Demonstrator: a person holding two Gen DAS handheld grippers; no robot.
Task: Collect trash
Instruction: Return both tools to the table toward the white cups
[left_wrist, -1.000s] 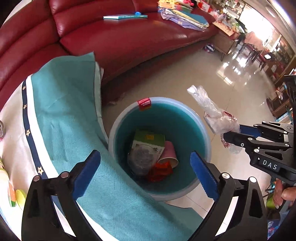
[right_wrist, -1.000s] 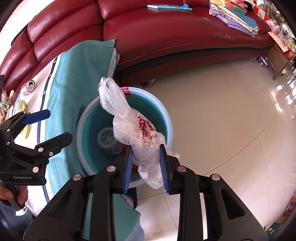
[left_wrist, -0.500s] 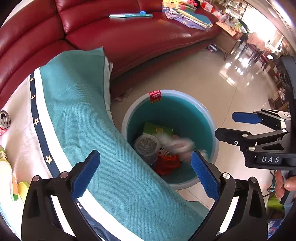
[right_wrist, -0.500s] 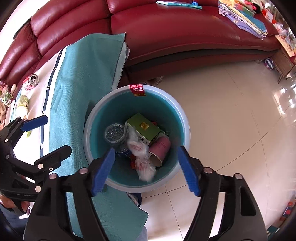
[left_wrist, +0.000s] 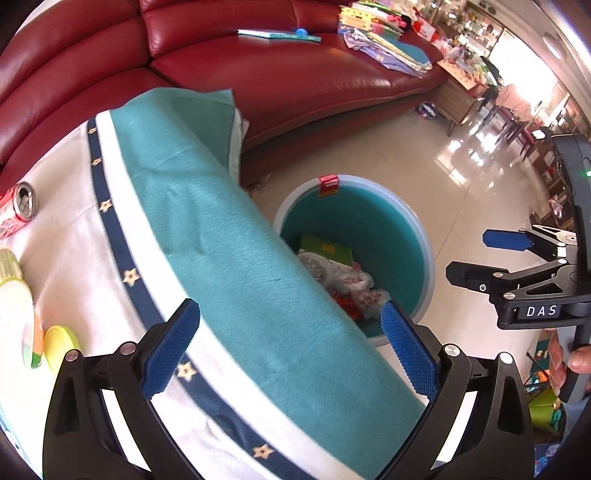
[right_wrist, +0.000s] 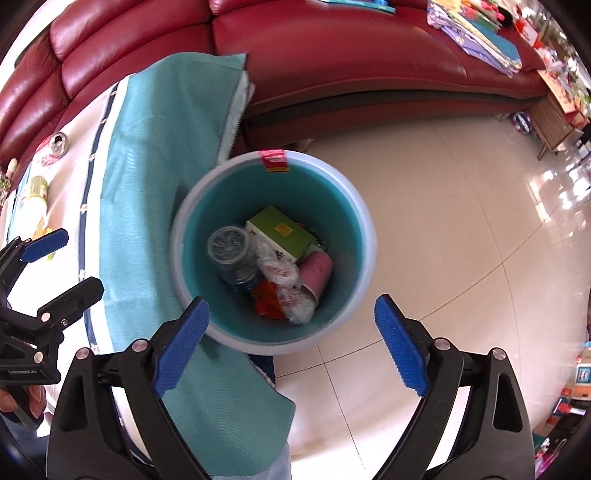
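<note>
At far left on the worktop (left_wrist: 74, 258), an opened drink can (left_wrist: 22, 206) lying on the white cloth, a pale green bottle (left_wrist: 11, 266) and a yellow-green lid (left_wrist: 61, 341) nearer the edge; draped over the worktop's rim, a teal tablecloth (left_wrist: 229, 258) with a navy star-dotted band. Above that cloth, left gripper (left_wrist: 288, 354), jaws spread wide, nothing between them. Just beside the hanging cloth, standing on the tiled floor (right_wrist: 461, 221), a round teal bin (right_wrist: 351, 206) with a pale rim and a red sticker (right_wrist: 275, 160) at its far edge. Inside the bin, from left: a clear plastic bottle (right_wrist: 232, 254), a crumpled plastic bag (right_wrist: 284, 277) with red print lying on top of the heap, a green carton (right_wrist: 280, 232), a pink paper cup (right_wrist: 316, 269), an orange wrapper (right_wrist: 267, 301) beneath. Directly over the bin, right gripper (right_wrist: 291, 347), jaws wide apart and empty. Behind everything, a red leather sofa (right_wrist: 332, 55) carrying a book and folded fabrics.
</note>
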